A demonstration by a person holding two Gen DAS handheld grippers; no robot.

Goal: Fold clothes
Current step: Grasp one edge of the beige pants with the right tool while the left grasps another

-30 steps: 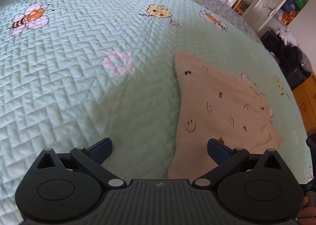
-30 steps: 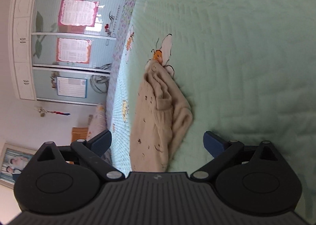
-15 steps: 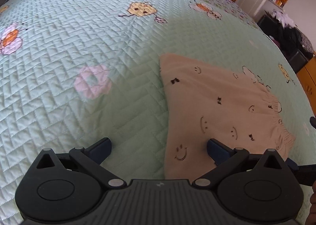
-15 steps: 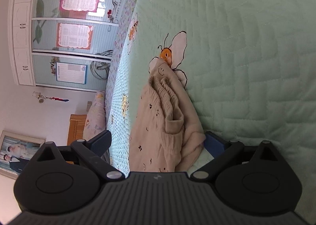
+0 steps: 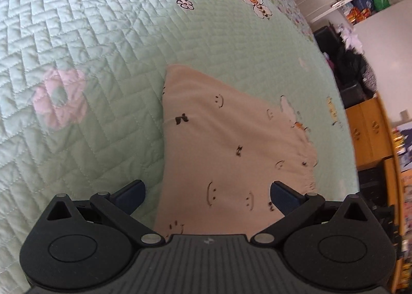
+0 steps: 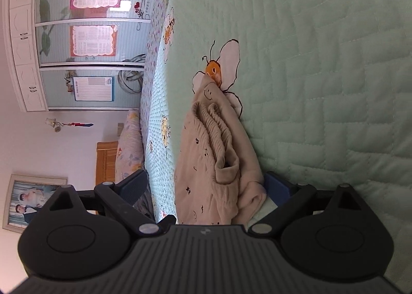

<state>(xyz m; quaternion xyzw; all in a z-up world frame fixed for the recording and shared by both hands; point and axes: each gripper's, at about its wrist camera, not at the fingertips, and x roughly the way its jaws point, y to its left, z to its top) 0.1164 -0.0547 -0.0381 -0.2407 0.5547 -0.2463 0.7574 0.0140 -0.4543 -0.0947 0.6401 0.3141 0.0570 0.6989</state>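
A mint quilted bedspread (image 5: 103, 36) fills the room. The beige trousers (image 5: 226, 144) lie folded at its centre. Left gripper (image 5: 207, 191) and right gripper (image 6: 206, 183) straddle them, fingers apart. Next, I'd guess: clamp the six o'clock edge.

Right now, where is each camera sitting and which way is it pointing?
Left wrist: sits on the left gripper, looking along its open fingers down at the beige garment on the green quilt.
Right wrist: sits on the right gripper, rolled sideways, facing the garment's elastic waistband and a wardrobe beyond.
Shared: garment and quilt.
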